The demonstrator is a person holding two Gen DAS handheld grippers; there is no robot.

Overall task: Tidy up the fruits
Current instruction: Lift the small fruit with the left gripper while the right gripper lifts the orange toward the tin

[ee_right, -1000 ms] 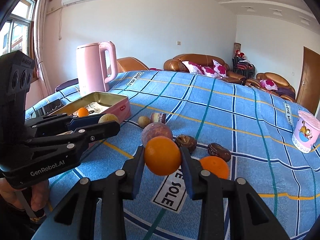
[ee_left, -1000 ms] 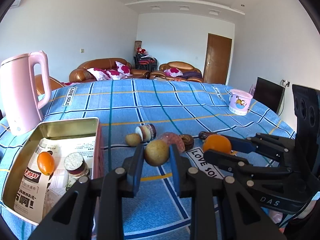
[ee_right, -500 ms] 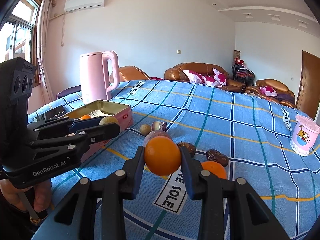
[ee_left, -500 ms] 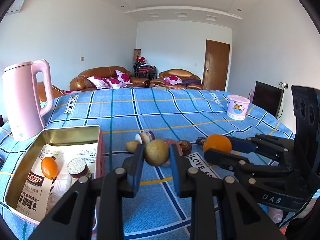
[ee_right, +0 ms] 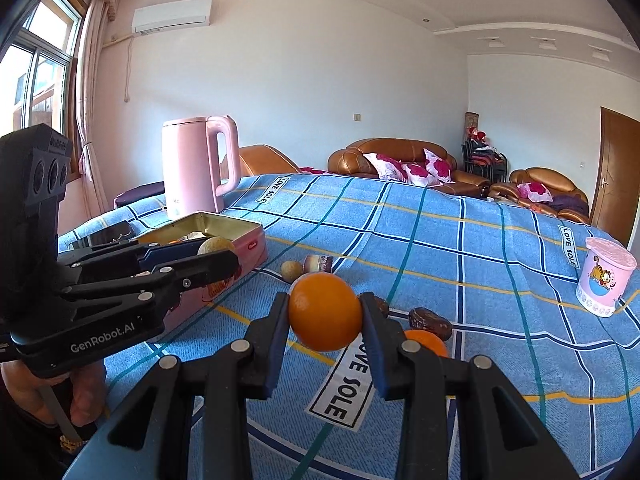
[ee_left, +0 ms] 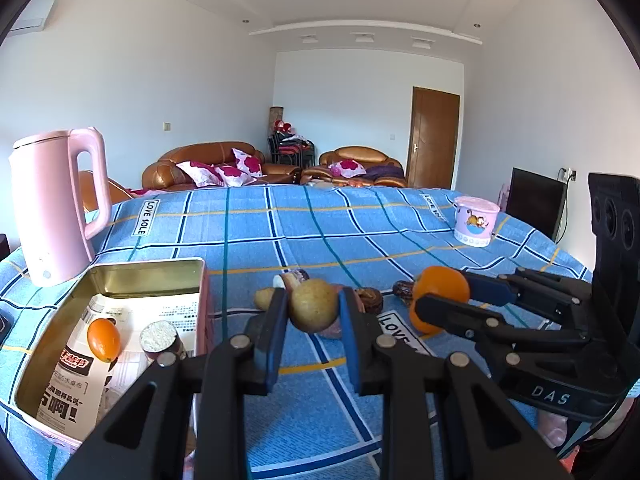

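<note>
My left gripper (ee_left: 313, 312) is shut on a small tan round fruit (ee_left: 314, 306), held above the blue checked cloth just right of the pink tin (ee_left: 100, 276). The right gripper (ee_right: 325, 312) is shut on an orange (ee_right: 325, 311), also lifted off the cloth. Each gripper shows in the other's view: the right one (ee_left: 440, 300) with its orange at the right, the left one (ee_right: 218, 254) with the tan fruit beside the tin (ee_right: 248, 246). On the cloth lie a second orange (ee_right: 426, 340), brown dates (ee_right: 430, 318), a small tan fruit (ee_right: 291, 270) and a cut piece (ee_right: 318, 264). Inside the tin rest a kumquat (ee_left: 104, 339) and a cut fruit (ee_left: 159, 335).
A pink kettle (ee_left: 56, 204) stands behind the tin at the left. A pink printed cup (ee_left: 474, 220) sits far right on the table. A dark phone (ee_right: 106, 234) lies near the kettle. A person's hand (ee_right: 60, 396) holds the left gripper. Sofas stand beyond the table.
Both cameras have tilted upward a little, so the table sits lower in view and more ceiling shows. Each gripper keeps its fruit; nothing on the cloth moved.
</note>
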